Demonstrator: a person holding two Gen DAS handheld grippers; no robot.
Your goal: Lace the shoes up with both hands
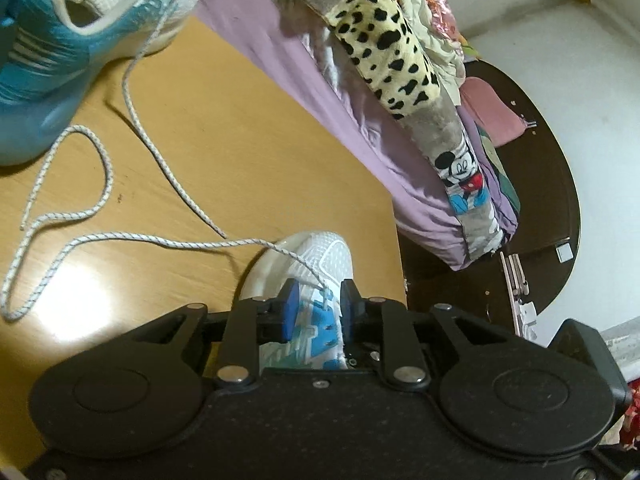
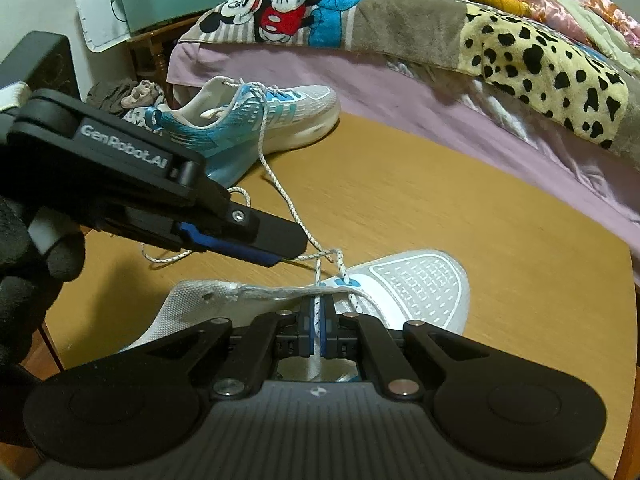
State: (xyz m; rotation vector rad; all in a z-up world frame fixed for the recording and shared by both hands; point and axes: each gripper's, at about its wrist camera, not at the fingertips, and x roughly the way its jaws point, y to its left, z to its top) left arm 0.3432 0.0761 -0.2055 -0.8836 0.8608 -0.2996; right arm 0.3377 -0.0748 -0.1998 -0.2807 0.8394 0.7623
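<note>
Both wrist views close above table (image 1: 248, 128), sharing near shoe (image 2: 420, 280).

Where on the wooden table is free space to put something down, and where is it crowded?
Free: the bare table between the far shoe, the near shoe and the purple bed edge. Crowded: the side where the loose lace loops, and around both grippers.

1. The near shoe's (image 1: 316, 264) heel is hidden under the left gripper (image 1: 319, 310) body.
2. The far shoe (image 1: 60, 40) is cut off by the left-wrist view's edge.
3. The gloved hand (image 2: 24, 264) runs off-frame.
</note>
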